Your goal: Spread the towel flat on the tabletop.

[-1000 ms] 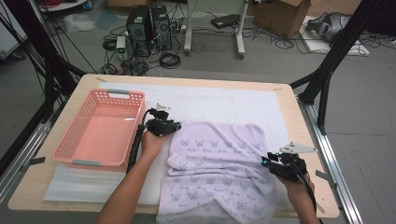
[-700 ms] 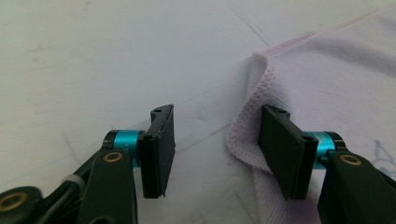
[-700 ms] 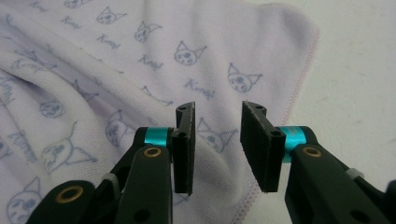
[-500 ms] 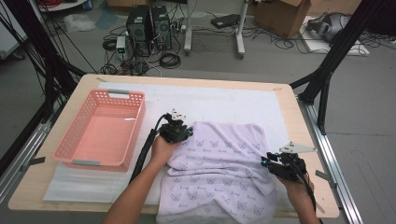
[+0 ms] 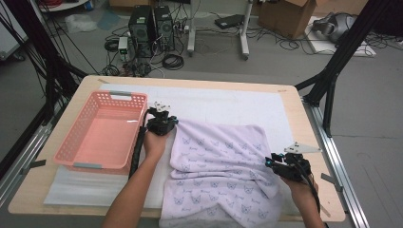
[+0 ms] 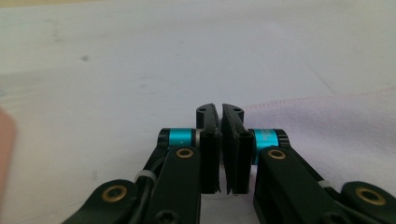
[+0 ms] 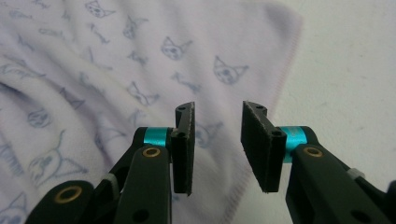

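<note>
The towel (image 5: 223, 171), pale lilac with a cat print, lies rumpled on the counter (image 5: 304, 123), its near edge hanging over the front. In the high view the left gripper (image 5: 161, 114) sits at the towel's far left corner, beside the basket (image 5: 102, 133); the right gripper (image 5: 278, 164) is at the towel's right edge. The left gripper view shows its jaws pressed together, but whether they pinch the hem just beside them I cannot tell. The right gripper view shows its jaws parted over the hem, holding nothing. A white mat (image 5: 223, 102) covers the counter; computers (image 5: 152, 23) and cables sit on the grey floor behind.
</note>
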